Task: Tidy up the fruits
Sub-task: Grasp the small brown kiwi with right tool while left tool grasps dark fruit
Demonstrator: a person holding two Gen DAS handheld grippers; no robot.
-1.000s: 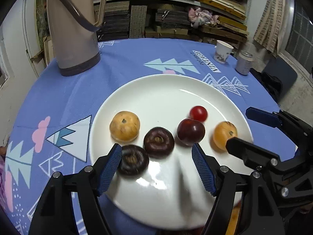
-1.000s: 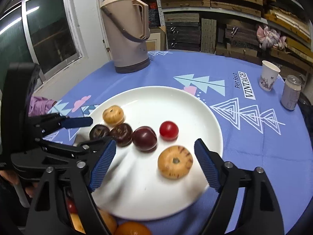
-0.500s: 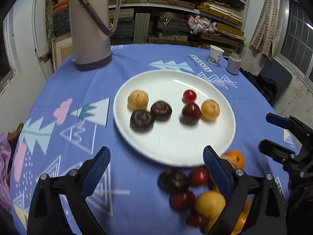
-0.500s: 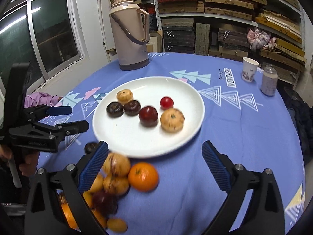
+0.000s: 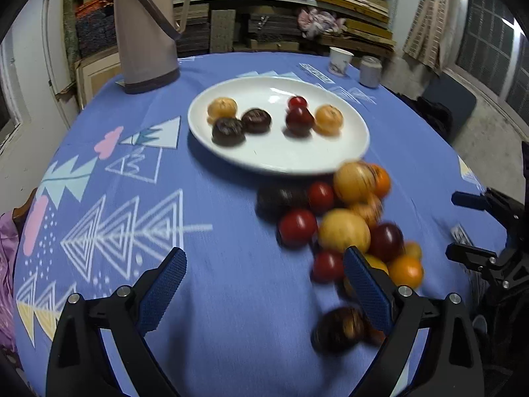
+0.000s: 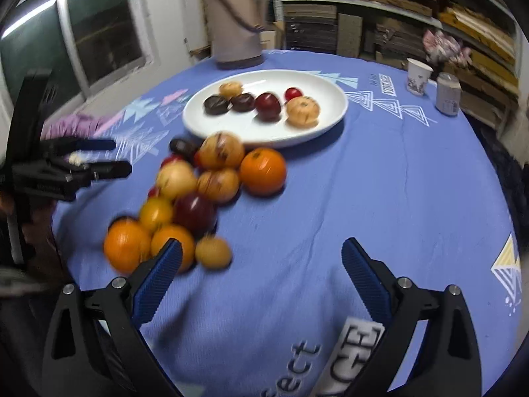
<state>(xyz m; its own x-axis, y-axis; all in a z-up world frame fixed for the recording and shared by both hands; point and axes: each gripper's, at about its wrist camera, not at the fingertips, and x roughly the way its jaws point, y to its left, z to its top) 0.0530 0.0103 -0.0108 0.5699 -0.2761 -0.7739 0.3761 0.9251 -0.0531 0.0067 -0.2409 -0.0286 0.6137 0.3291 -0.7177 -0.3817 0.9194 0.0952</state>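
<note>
A white plate (image 5: 357,139) (image 6: 334,114) holds several fruits in a row: a yellow one (image 5: 222,108), two dark ones, a dark red one (image 5: 299,120), a small red one and an orange one. A loose pile of fruit (image 5: 344,228) (image 6: 211,178) lies on the blue cloth in front of the plate. My left gripper (image 5: 264,287) is open and empty, left of the pile's near end. My right gripper (image 6: 261,278) is open and empty, right of the pile's near end.
A beige thermos (image 5: 145,29) (image 6: 236,16) stands behind the plate. A paper cup (image 5: 340,61) (image 6: 418,76) and a can (image 5: 369,71) (image 6: 448,94) stand at the far right. Shelves line the back wall.
Both grippers have pulled back from over the plate toward the table's near edge. The loose fruit pile has come into view. Both stay open.
</note>
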